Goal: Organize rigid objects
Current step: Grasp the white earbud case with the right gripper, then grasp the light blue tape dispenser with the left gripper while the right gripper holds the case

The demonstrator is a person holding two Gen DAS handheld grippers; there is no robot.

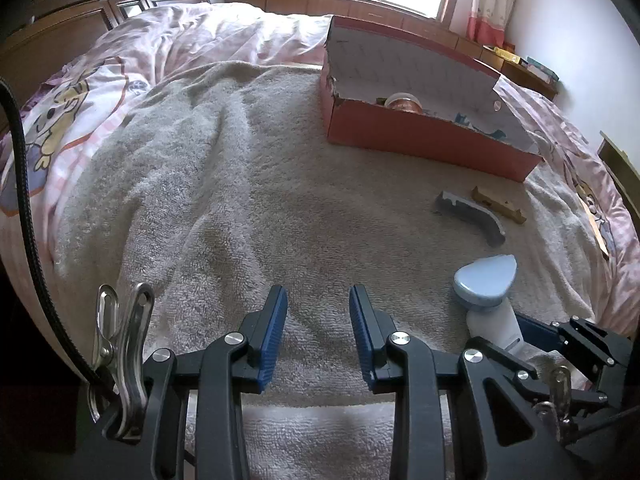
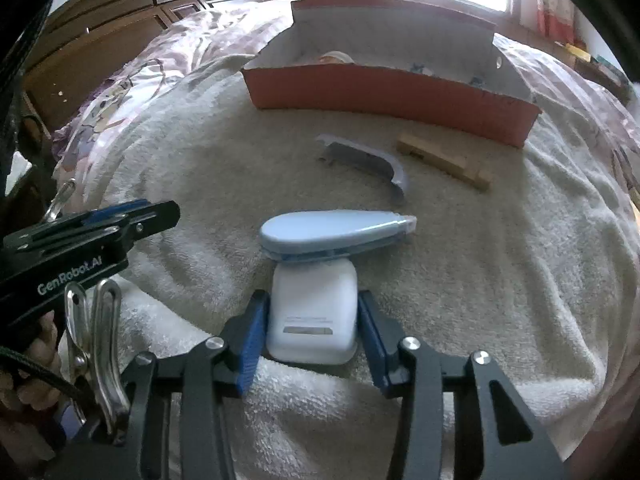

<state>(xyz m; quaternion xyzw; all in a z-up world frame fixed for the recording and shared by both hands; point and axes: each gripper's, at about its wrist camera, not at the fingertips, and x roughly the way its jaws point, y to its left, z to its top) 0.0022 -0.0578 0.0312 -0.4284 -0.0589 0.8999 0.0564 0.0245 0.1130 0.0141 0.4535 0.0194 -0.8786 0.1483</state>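
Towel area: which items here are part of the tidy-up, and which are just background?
Job items: white case between right gripper fingers, blue teardrop dispenser, grey curved handle, wooden piece, red box.

Background: towel, pink quilt, wooden headboard.

Colour rundown: the right claw [image 2: 312, 332] has blue pads on black arms, and the little case [image 2: 312, 312] between them is plain white. Just ahead of it is a pale blue teardrop-shaped tape dispenser [image 2: 332, 232] with a whitish tip. Further out, a grey-lilac curved plastic piece [image 2: 368, 160] and a tan wooden block [image 2: 444, 160]. The box [image 2: 384, 92] beyond those is red-orange outside, white inside. Everything sits on a beige towel [image 2: 500, 260] over a pink bedsheet [image 1: 100, 100] with a yellow cartoon print. The left claw [image 1: 318, 336] is the same blue and black.
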